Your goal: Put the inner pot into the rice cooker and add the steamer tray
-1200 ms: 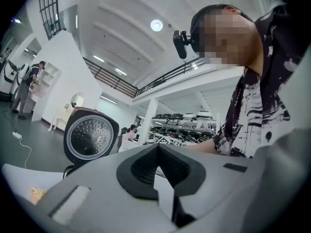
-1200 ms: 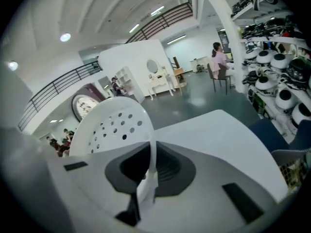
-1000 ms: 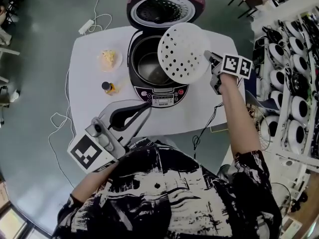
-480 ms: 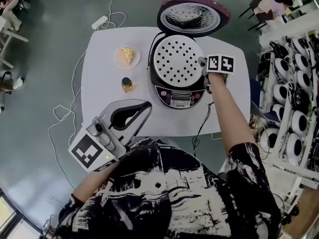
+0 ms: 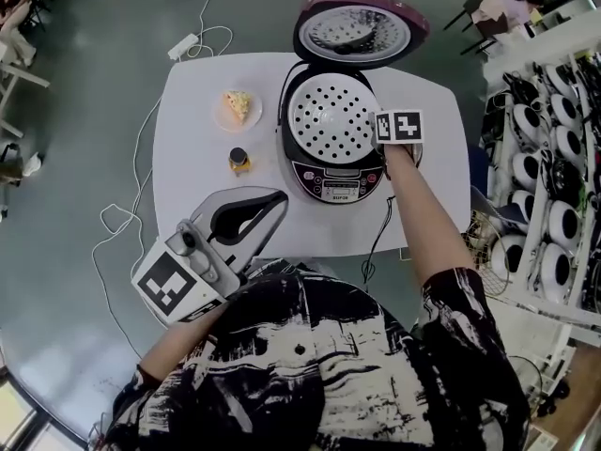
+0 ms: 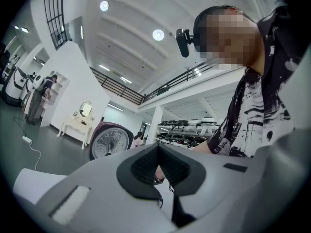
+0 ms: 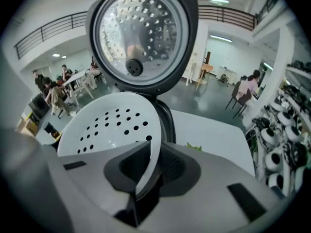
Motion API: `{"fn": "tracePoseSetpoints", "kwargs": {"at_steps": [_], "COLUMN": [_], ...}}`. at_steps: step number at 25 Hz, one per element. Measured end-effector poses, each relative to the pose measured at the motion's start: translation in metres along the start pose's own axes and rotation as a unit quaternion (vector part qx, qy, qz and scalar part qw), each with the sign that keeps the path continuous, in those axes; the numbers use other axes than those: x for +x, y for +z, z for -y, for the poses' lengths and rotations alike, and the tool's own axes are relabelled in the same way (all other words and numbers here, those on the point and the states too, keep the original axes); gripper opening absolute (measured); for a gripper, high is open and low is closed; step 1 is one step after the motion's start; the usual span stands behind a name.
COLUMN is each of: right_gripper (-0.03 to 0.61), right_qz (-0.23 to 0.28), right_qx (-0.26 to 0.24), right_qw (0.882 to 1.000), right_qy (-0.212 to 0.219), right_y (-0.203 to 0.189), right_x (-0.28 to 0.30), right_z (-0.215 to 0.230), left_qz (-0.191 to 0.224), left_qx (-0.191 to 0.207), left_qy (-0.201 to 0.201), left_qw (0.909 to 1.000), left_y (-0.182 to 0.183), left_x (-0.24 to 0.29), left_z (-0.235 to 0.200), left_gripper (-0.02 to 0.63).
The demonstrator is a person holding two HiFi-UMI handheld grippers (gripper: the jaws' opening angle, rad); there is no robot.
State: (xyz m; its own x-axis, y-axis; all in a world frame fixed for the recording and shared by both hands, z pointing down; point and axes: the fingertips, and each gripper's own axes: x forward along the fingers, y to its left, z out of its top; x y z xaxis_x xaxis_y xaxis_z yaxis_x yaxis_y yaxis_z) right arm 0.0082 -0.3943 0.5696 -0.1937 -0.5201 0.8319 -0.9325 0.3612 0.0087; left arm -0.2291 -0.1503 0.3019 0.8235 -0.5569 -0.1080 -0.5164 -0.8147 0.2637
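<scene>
Two grippers: nearest, the grey left gripper (image 5: 275, 196) is closed and empty. Farther out, the grey right gripper (image 7: 154, 149) pinches the rim of the round white perforated steamer tray (image 5: 331, 120), which lies over the open black rice cooker (image 5: 336, 178). This looks like the last step; next, probably, release and lift clear.

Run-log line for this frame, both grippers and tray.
right gripper: shut on steamer tray rim | steamer tray: lying over rice cooker opening, lid open | left gripper: shut, empty

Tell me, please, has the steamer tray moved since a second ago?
Yes: the steamer tray dropped from tilted above the rice cooker to flat across its mouth.
</scene>
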Motion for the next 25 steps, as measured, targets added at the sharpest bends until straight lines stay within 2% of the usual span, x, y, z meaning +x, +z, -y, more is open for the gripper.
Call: {"fn": "tracePoseSetpoints", "kwargs": {"at_steps": [5, 7, 12, 15, 16, 17, 18, 21, 22, 23, 24, 25], "right_gripper": [0.065, 0.104, 0.124, 0.123, 0.123, 0.121, 0.107, 0.036, 0.024, 0.017, 0.009, 0.009], "right_qz": [0.007, 0.019, 0.08, 0.154, 0.195, 0.244, 0.299, 0.446, 0.478, 0.502, 0.517, 0.525], "right_qx": [-0.082, -0.099, -0.082, -0.058, -0.046, -0.035, -0.025, 0.001, 0.013, 0.022, 0.025, 0.019], "right_qw": [0.996, 0.995, 0.993, 0.986, 0.978, 0.966, 0.948, 0.873, 0.851, 0.833, 0.822, 0.817], "right_qy": [-0.023, -0.024, 0.002, 0.033, 0.053, 0.077, 0.107, 0.198, 0.218, 0.232, 0.238, 0.239], "right_y": [-0.001, 0.0, 0.015, 0.035, 0.046, 0.057, 0.069, 0.091, 0.092, 0.09, 0.086, 0.081], "right_x": [-0.003, -0.006, -0.024, -0.06, -0.08, -0.105, -0.135, -0.238, -0.27, -0.297, -0.318, -0.333], "right_z": [-0.003, -0.004, -0.005, -0.012, -0.017, -0.022, -0.029, -0.049, -0.053, -0.054, -0.055, -0.057], "left_qz": [-0.001, -0.004, -0.006, -0.008, -0.009, -0.01, -0.011, -0.016, -0.017, -0.018, -0.019, -0.019], "left_qx": [0.001, 0.001, 0.003, 0.006, 0.008, 0.01, 0.013, 0.021, 0.024, 0.027, 0.031, 0.035], "left_qy": [-0.011, -0.015, -0.022, -0.024, -0.025, -0.024, -0.023, -0.018, -0.017, -0.016, -0.016, -0.016], "left_qw": [0.9999, 0.9999, 0.9997, 0.9996, 0.9996, 0.9996, 0.9996, 0.9995, 0.9994, 0.9993, 0.9992, 0.9991], "left_y": [-0.001, -0.001, -0.002, -0.003, -0.003, -0.003, -0.003, -0.002, -0.001, 0.0, 0.002, 0.004], "left_x": [0.008, 0.012, 0.024, 0.033, 0.036, 0.039, 0.042, 0.053, 0.057, 0.062, 0.066, 0.071], "left_z": [0.005, 0.008, 0.015, 0.019, 0.02, 0.021, 0.021, 0.018, 0.017, 0.016, 0.016, 0.017], "left_gripper": [0.005, 0.005, 0.005, 0.005, 0.005, 0.005, 0.005, 0.005, 0.005, 0.005, 0.005, 0.005]}}
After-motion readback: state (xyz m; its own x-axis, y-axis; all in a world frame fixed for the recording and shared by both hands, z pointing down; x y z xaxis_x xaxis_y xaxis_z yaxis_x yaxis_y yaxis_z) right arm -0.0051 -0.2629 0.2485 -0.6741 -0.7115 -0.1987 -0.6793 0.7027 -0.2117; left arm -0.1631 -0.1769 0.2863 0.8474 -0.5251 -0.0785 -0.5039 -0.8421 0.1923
